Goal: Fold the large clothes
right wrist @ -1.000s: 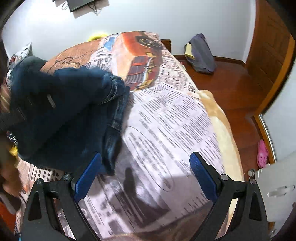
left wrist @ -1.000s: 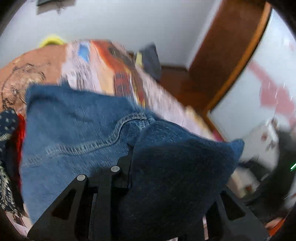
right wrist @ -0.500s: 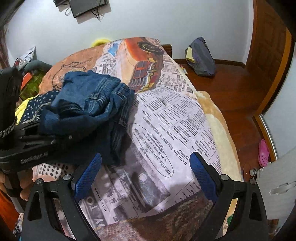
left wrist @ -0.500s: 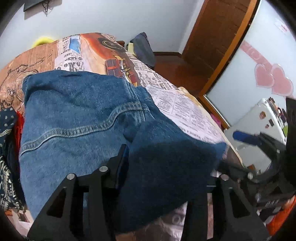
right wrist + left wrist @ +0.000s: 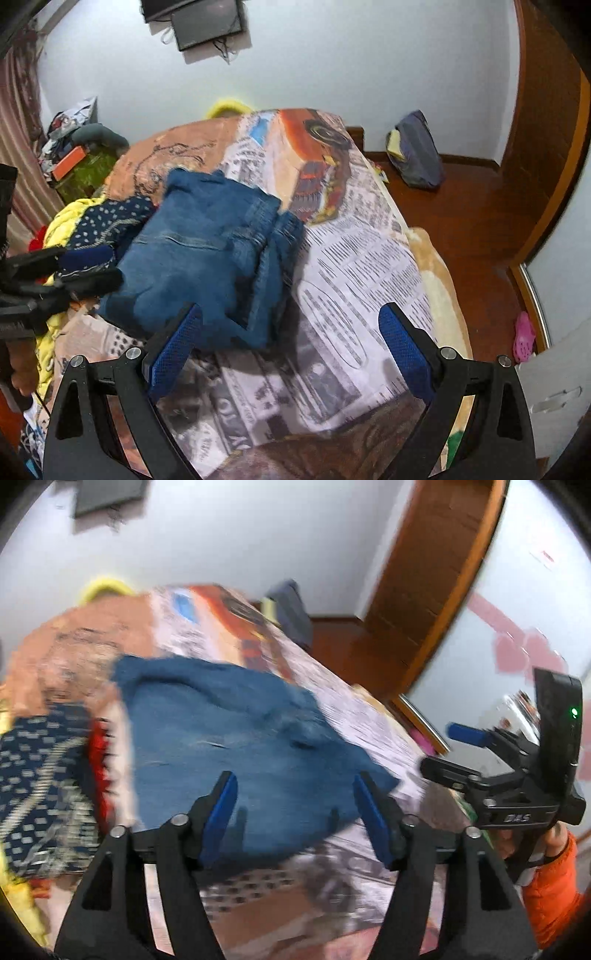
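Jeans: the jeans [image 5: 207,258] lie folded in a thick bundle on the bed [image 5: 354,295], at about 10 o'clock from the right gripper [image 5: 291,347].
Done: the fold looks finished and set down; edges at 3 o'clock of the bundle sit uneven.
Left: the heap of other clothes [image 5: 92,225] at 9 o'clock looks unfolded, so more work likely remains.
Left gripper: the left gripper [image 5: 295,812] has just been opening; its jaws stand apart above the jeans, nothing between them.
Right gripper: jaws wide, empty.
Hard to see: left view is blurred; the bundle's underside and the heap's contents are hidden.
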A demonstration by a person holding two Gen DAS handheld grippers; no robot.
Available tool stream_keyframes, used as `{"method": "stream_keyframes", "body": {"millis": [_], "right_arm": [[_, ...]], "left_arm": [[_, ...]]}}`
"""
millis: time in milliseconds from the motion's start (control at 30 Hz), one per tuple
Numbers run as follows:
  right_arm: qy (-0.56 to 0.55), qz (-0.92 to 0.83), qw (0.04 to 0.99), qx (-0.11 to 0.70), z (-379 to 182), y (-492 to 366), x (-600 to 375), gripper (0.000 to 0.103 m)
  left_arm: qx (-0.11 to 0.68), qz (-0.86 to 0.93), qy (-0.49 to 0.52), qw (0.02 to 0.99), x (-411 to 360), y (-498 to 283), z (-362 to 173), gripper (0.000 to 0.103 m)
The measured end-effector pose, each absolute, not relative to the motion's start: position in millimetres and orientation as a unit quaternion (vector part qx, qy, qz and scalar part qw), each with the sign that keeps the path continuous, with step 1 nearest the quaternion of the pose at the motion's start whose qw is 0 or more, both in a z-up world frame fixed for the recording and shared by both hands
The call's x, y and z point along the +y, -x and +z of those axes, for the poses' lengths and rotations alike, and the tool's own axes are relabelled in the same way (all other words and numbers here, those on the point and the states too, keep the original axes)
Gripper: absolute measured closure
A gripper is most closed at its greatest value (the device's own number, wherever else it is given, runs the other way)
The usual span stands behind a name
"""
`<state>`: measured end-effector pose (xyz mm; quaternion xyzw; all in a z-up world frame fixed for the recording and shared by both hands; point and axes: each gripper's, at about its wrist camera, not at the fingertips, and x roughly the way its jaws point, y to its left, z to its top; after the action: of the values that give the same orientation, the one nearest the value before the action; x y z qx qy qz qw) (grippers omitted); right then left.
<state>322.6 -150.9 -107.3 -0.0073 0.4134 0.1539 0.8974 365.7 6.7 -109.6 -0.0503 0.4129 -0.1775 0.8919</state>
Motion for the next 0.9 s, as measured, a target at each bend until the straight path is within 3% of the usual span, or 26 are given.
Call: {"method": "stream_keyframes", "body": {"millis": [233, 400, 567, 900], "right_arm": [[0.017, 0.194, 0.893, 0.407, -109, -333, -109, 0.008], [0.024, 0.203, 0.861, 0.465, -151, -358, -86, 0.008], [0.031, 0.171, 0.850, 0.498, -178, -372, -101, 0.008], [0.043, 0.168, 0.849, 0.500, -189, -364, -125, 0.007]], "left_arm": [[0.445, -0.058, 0.018, 0.893, 64, -377, -149, 0.032], [0.468, -0.061, 0.016, 0.881, 68, -370, -186, 0.031], [0.452, -0.048, 0.026, 0.890, 68, -365, -197, 0.025], [0.461, -0.060, 0.036, 0.884, 69, -361, -203, 0.025]]}}
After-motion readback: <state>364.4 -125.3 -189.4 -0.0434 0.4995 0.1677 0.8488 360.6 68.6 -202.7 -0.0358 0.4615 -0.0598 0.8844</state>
